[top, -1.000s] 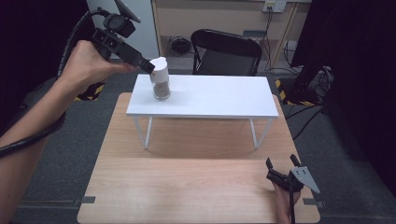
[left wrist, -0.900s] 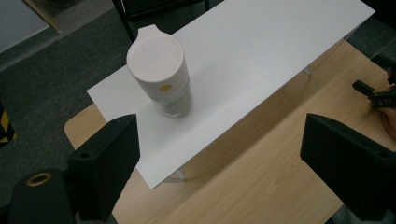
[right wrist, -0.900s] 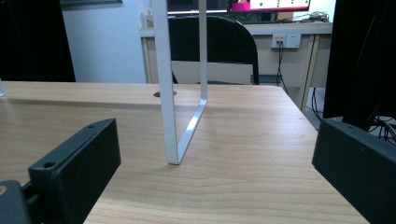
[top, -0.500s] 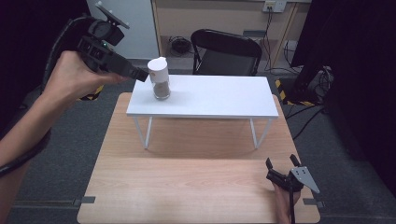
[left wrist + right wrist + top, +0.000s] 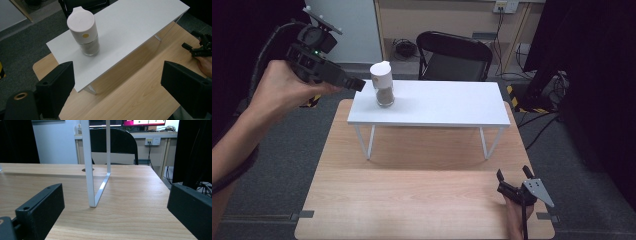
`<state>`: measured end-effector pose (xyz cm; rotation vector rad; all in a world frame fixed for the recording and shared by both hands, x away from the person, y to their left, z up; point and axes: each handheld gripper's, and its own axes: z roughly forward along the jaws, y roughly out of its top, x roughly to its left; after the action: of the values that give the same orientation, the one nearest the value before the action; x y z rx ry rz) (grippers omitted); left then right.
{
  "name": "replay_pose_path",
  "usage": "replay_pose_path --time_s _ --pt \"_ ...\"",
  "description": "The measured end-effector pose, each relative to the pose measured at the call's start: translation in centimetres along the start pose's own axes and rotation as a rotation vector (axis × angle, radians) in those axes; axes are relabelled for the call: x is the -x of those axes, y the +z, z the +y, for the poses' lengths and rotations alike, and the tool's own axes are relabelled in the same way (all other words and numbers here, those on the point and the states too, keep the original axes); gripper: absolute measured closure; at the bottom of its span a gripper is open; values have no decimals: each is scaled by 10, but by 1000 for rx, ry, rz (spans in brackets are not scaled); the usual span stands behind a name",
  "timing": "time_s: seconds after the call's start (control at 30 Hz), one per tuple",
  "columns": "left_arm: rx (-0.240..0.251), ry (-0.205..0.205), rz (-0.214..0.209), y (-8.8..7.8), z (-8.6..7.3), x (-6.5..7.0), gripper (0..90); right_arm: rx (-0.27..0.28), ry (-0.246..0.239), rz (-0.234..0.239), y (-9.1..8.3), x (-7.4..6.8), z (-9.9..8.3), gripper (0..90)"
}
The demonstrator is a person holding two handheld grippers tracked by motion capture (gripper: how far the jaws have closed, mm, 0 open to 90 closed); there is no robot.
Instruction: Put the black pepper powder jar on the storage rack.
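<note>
We see the jar [image 5: 383, 84] standing upright on the white shelf [image 5: 452, 102], close to that shelf's left end and well in from the front edge. It has a white lid with a small spout and a yellow dot on its side, and a clear lower part with something brownish inside.

The shelf stands on thin white legs on the table [image 5: 412, 200], along its far side. Behind it is a black chair [image 5: 454, 55].

Our left tool [image 5: 354, 83] hangs in the air just left of the jar, off the shelf's left end and a little above its top, pointing toward the jar. Its jaws stand released and wide apart, with nothing between them; the tips are near the jar but clear of it. From the left gripper view we look down on the jar [image 5: 83, 31] over the shelf's corner [image 5: 130, 32], with the two black jaws low in the frame and the jar beyond them.

Our right tool [image 5: 514, 181] rests low at the table's near right corner, well apart from the jar, pointing toward the far side. Its jaws are also released and empty. In the right gripper view they frame one of the shelf's legs [image 5: 90, 170], which stands ahead on the table [image 5: 130, 202], untouched. The same tool shows in the left gripper view at the far right [image 5: 197, 47].
</note>
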<state>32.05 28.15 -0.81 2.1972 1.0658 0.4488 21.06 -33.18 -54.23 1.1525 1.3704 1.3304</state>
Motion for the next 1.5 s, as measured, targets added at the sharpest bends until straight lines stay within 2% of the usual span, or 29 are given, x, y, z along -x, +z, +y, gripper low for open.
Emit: replay_pose_path --time_s 0.37,0.67,1.5 --pt "3 -15 -6 0 -6 -5 114 -1 -1 1 0 0 0 12" --pt "-1 -11 -5 2 -6 -6 115 -5 -1 3 0 0 1 12" --pt "17 -22 -12 1 -18 -16 114 -12 -8 5 0 0 2 12"
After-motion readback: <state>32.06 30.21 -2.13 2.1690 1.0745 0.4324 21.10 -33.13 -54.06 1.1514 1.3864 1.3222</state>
